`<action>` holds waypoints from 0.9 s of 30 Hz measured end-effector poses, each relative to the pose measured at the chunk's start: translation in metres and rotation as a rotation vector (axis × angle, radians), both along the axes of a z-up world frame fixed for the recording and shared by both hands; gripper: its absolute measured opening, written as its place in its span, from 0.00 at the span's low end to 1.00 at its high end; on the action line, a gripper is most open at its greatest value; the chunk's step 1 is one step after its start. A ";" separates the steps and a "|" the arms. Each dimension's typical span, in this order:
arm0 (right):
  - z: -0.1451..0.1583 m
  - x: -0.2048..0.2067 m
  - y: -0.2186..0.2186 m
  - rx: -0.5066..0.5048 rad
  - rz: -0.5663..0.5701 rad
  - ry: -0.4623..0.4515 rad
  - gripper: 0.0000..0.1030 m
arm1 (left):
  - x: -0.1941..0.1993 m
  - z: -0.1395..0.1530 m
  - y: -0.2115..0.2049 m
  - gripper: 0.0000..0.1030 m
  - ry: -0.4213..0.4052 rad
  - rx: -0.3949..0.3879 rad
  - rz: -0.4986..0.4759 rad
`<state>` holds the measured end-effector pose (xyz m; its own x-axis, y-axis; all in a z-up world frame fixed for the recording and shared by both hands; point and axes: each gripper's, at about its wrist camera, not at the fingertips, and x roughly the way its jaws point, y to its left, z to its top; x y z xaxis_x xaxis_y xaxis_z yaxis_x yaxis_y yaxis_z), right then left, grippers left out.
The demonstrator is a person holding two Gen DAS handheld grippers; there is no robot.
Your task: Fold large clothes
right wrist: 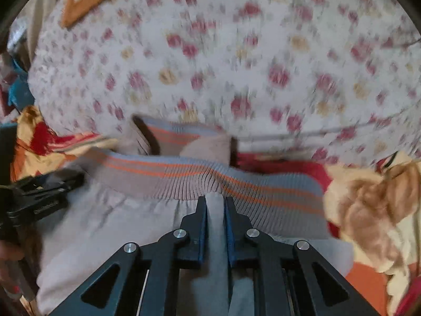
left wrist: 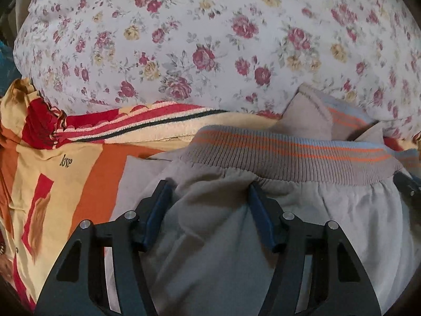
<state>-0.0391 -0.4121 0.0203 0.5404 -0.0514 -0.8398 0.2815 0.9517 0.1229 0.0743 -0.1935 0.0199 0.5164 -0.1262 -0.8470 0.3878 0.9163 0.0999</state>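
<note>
One grey sweatshirt with ribbed striped hem just ahead of fingertips, left gripper spread over a fabric bulge, right gripper clenched on a fold, one floral sheet beyond, one patterned blanket alongside

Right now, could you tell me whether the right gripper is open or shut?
Shut: the right gripper pinches a ridge of the grey garment below its ribbed band.

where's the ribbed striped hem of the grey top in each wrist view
Left wrist: ribbed striped hem runs across centre-right, just beyond the left hand-held gripper.
Right wrist: it runs from left-centre down to the right, right hand-held gripper pinching grey fabric at its edge.
Shared landmark: floral sheet beyond the hem in both.
</note>
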 end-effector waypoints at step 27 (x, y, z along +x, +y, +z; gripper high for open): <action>0.037 -0.203 -0.001 0.174 0.041 -0.042 0.08 | -0.097 0.012 0.164 0.52 0.173 -0.127 -0.176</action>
